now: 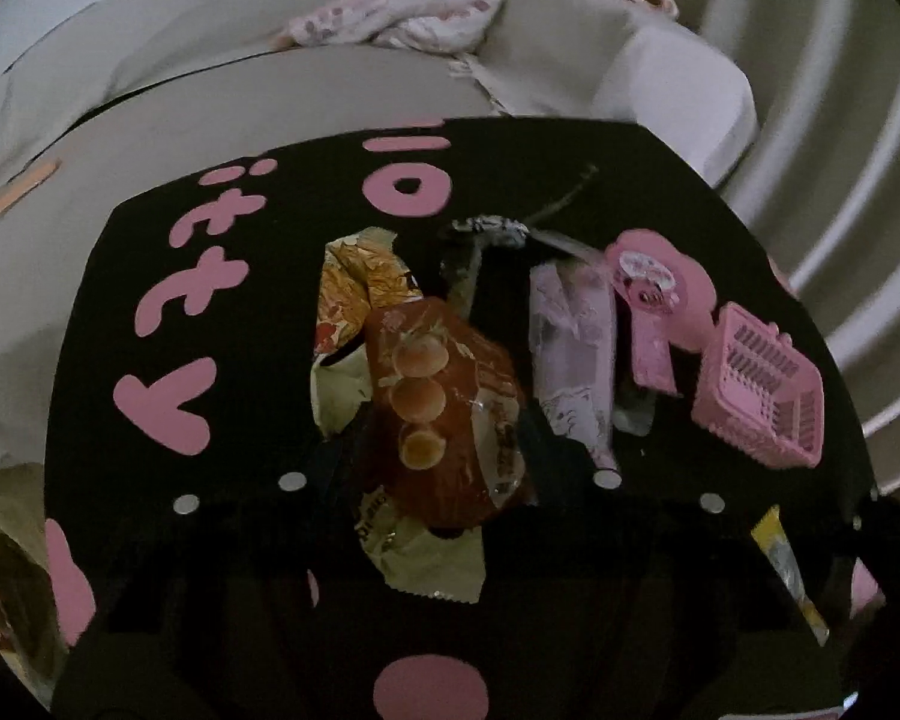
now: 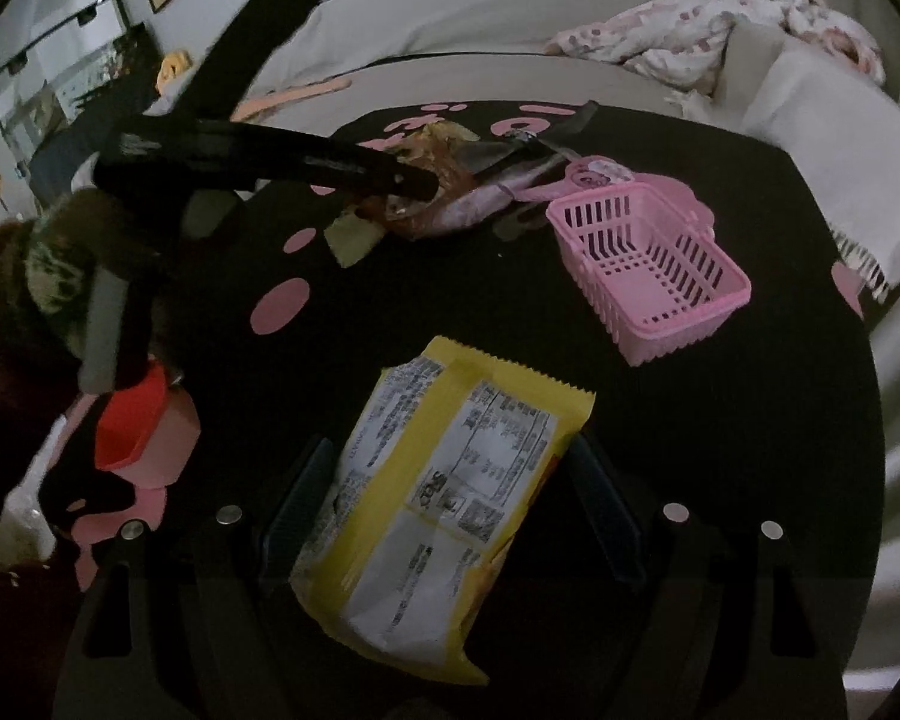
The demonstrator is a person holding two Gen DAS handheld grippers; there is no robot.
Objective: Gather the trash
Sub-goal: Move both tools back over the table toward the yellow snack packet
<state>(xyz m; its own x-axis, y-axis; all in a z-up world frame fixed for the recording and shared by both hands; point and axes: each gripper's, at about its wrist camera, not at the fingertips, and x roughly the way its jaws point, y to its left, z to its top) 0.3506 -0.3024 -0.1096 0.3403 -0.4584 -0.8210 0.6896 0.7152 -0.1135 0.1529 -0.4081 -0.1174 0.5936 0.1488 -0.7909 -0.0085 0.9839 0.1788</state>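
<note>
1. The left gripper (image 1: 441, 450) stands over the brown wrapper (image 1: 444, 372), in the litter pile toward the far edge of the table (image 2: 690, 450). Its jaws sit either side of the wrapper. They are too dark against the table to tell whether they are pressing on it.
   Risk: a bite on crinkled film alone may slip when lifted.
2. A pale green wrapper (image 1: 336, 390) and a gold wrapper (image 1: 354, 288) lie partly under the brown one.
   Risk: they get dragged along, then drop short of the bin.
3. A lilac wrapper (image 1: 570, 348) lies just beside the right-hand jaw.
   Risk: it may be nudged toward the table's right edge.
4. The pink basket (image 2: 660, 336) stands empty near the far right corner. It is light and open.
   Risk: a sweeping move could knock it off.
5. The right gripper (image 2: 450, 480) has its jaws clamped on the yellow wrapper (image 2: 426, 540), held above the near edge.
   Risk: the grip appears to be on the edges only, so the limp packet may fold and slide out.
</note>
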